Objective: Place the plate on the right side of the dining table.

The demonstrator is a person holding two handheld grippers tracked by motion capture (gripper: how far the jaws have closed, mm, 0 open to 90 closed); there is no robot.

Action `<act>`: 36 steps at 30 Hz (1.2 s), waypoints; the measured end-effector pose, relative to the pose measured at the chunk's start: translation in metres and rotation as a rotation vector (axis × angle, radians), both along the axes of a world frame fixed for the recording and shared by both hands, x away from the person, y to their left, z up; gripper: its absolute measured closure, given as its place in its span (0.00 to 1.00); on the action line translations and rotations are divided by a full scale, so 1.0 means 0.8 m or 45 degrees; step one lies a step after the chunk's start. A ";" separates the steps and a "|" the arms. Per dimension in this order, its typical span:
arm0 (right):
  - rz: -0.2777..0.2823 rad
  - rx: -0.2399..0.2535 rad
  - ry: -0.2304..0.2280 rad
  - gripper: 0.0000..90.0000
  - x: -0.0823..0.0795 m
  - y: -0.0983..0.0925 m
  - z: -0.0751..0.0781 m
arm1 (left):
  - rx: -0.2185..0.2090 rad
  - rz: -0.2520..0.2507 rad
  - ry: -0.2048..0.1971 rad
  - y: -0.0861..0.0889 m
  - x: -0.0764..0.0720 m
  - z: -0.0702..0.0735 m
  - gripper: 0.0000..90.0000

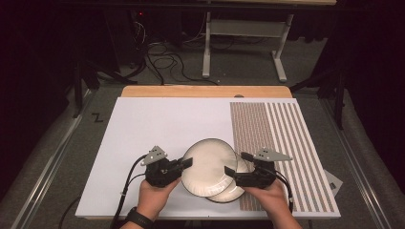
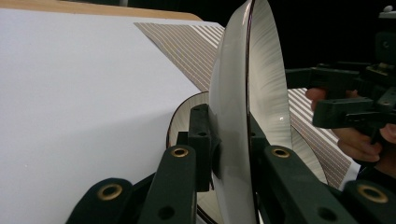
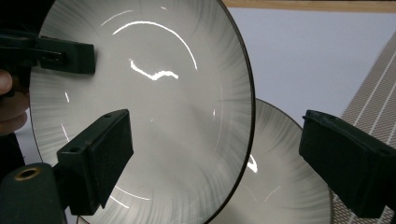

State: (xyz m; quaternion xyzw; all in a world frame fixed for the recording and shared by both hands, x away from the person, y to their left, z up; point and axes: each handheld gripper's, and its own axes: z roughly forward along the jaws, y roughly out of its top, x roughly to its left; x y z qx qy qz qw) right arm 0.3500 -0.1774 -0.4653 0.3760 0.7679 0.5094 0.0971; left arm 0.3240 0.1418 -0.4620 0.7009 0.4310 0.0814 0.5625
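Work surface: a white board [image 1: 157,143] is laid on a wooden table [image 1: 205,91]; a brown striped mat [image 1: 282,138] covers the board's right part.
Upper plate: a pale plate with a dark rim [image 1: 208,167] is held raised over the near middle of the board, seen edge-on in the left gripper view [image 2: 233,116] and face-on in the right gripper view [image 3: 140,107].
Lower plate: a second plate of the same kind [image 1: 234,191] lies flat on the board beneath and to the right of the upper one, partly covered by it; its rim reaches the edge of the striped mat.
Left gripper: the left gripper [image 1: 185,163] is closed on the left rim of the upper plate; in the left gripper view one jaw is pressed against each face of the plate.
Right gripper: the right gripper [image 1: 237,163] is seen with its jaws spread apart; in the right gripper view [image 3: 215,158] the right edge of the upper plate stands between them, and no contact can be made out.
Hands: each gripper is held from below by a hand; a dark watch [image 1: 138,218] is worn on the left wrist.
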 end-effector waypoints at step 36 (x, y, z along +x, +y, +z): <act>0.070 0.101 0.199 0.73 0.009 0.005 -0.034 | -0.025 -0.014 -0.031 0.003 -0.002 -0.003 0.89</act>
